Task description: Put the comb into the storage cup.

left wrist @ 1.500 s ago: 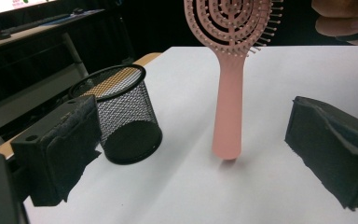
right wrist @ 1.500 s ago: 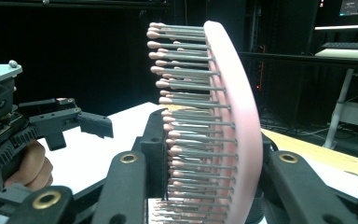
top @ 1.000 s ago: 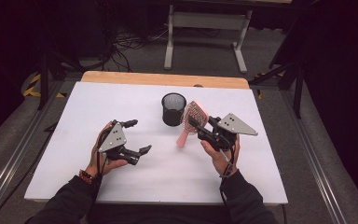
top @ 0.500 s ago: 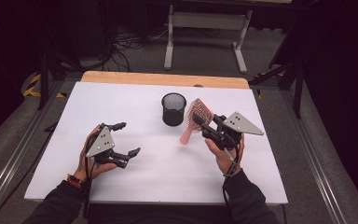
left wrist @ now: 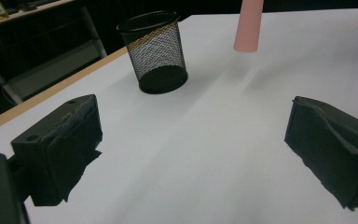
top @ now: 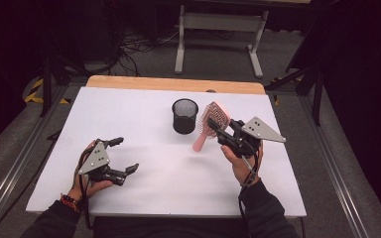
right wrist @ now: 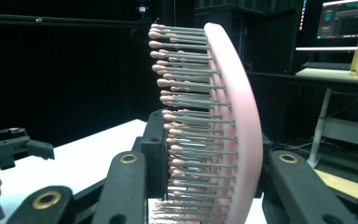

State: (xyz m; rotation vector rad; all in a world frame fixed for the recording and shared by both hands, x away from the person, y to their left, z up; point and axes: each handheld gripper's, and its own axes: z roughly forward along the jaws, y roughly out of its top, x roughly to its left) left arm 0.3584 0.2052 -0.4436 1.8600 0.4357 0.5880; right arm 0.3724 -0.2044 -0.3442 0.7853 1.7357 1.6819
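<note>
Right gripper (top: 217, 130) clamped on the pink hairbrush (top: 211, 119), held aloft just right of the mesh pen cup (top: 185, 115) near the desk's far edge; left gripper (top: 125, 155) wide, empty; I'd tip handle-down over the cup's mouth before releasing.

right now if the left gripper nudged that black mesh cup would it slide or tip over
The mesh cup is probably light, since its walls are open wire mesh, so it would likely slide on the smooth white table. It stands taller than wide, so a high nudge may tip it. On its side, it could roll.
</note>
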